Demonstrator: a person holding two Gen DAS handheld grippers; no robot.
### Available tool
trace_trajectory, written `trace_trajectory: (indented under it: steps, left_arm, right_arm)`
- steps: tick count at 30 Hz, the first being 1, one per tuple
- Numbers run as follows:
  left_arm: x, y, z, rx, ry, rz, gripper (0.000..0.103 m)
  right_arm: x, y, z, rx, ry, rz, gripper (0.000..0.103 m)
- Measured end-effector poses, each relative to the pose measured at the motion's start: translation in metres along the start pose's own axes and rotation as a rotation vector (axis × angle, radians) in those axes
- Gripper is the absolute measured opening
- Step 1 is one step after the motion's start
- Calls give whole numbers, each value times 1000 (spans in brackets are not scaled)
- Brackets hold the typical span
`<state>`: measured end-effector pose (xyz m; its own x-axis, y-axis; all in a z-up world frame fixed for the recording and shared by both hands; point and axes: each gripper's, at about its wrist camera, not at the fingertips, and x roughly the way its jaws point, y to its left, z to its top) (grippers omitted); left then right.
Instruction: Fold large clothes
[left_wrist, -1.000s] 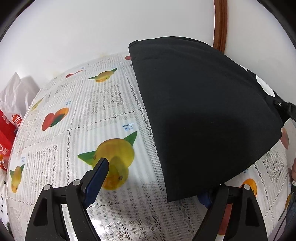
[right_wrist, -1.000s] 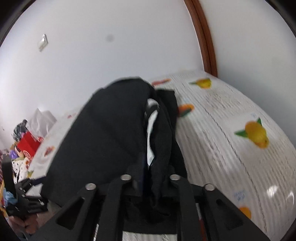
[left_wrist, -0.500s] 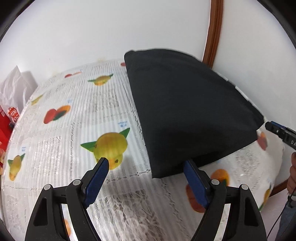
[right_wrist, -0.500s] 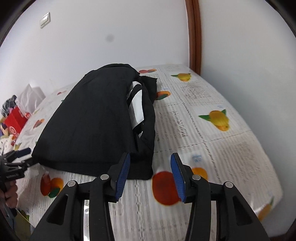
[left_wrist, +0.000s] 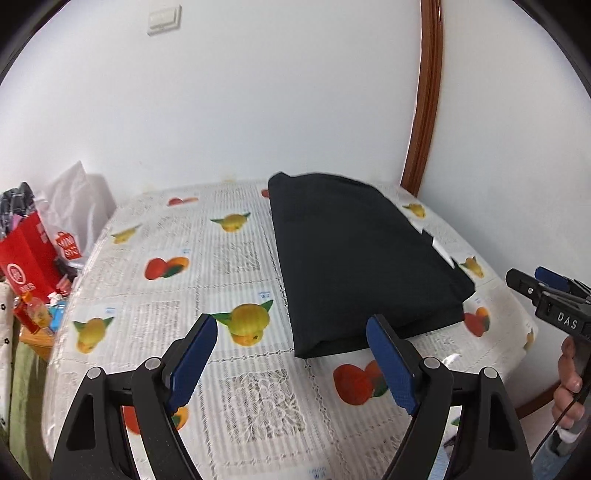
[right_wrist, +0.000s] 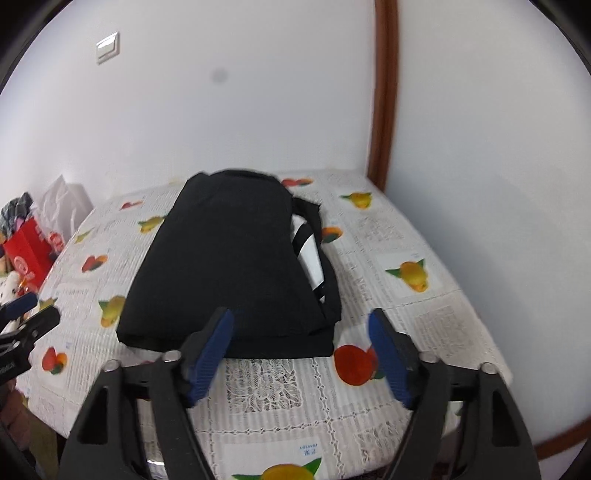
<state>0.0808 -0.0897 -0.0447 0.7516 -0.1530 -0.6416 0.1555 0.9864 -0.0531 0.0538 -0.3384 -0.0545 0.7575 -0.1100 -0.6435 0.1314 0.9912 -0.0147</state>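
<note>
A black garment (left_wrist: 354, 254) lies folded in a thick rectangle on the table, with a white striped part showing at its right edge in the right wrist view (right_wrist: 236, 266). My left gripper (left_wrist: 291, 354) is open and empty, held above the near edge of the table, left of the garment's near corner. My right gripper (right_wrist: 301, 350) is open and empty, just in front of the garment's near edge. The right gripper also shows at the right edge of the left wrist view (left_wrist: 550, 299); the left one shows at the left edge of the right wrist view (right_wrist: 26, 321).
The table carries a white lace cloth with fruit prints (left_wrist: 177, 295). A red bag (left_wrist: 27, 254) and a white plastic bag (left_wrist: 79, 206) stand off its left side. White walls close the back and right, with a brown wooden trim (left_wrist: 424, 96) in the corner.
Both grippers let go of the garment, opened and drew back and up from it. The garment dropped flat onto the table in its folded shape.
</note>
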Motion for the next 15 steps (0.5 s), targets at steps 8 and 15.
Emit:
trace_trajectory:
  steps: [8, 15]
  left_arm:
    - [-44, 5, 0, -11, -53, 47, 93]
    - [-65, 2, -6, -1, -91, 69, 98]
  right_arm:
    - [-53, 14, -2, 12, -62, -27, 102]
    - [-75, 15, -10, 26, -68, -57, 103]
